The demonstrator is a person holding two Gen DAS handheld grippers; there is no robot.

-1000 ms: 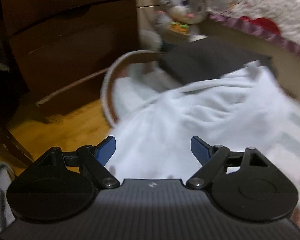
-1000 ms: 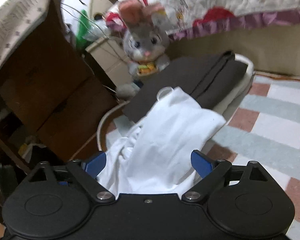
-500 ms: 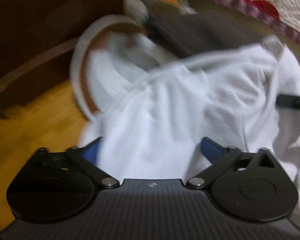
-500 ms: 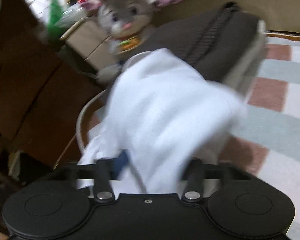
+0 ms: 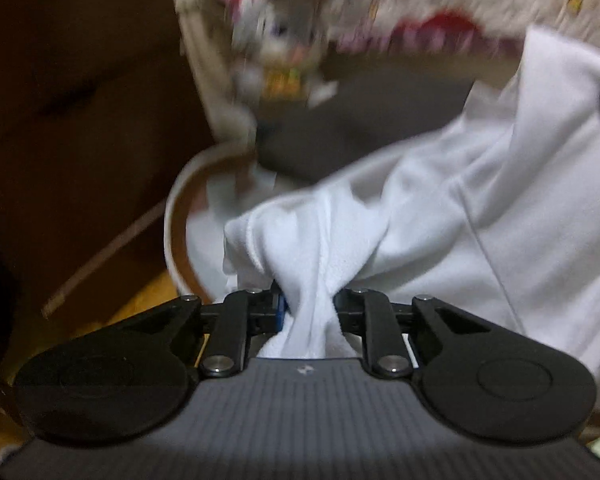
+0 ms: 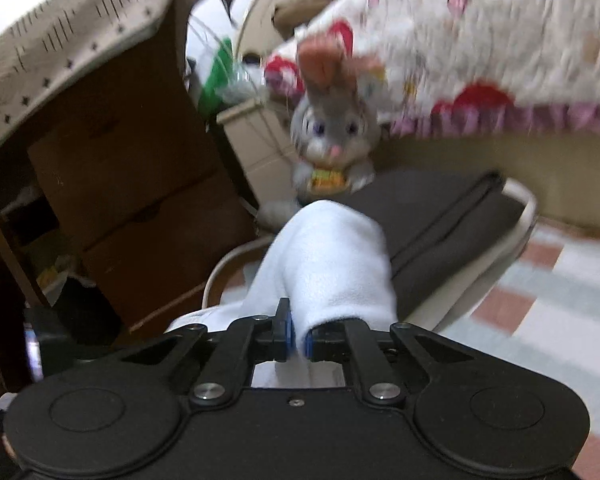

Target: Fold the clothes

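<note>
A: Status of the tongs?

B: Left tongs (image 5: 310,304) are closing, with a bunched wad of the white garment (image 5: 480,216) pinched between them at lower centre. Right tongs (image 6: 298,336) are closing too, nipping a fold of the same garment (image 6: 332,256) at centre frame.

A: Location of the garment?

B: It is lifted, spanning between both tongs, above the dark folded cloth (image 6: 440,208) in the pale basket (image 6: 520,216).

A: Failure modes?

B: The left grip holds a thick wad, not one edge; layers may slip unevenly and the fold would skew. The right grip is shallow; a hard pull could free it. Hanging fabric may snag the basket rim.
</note>
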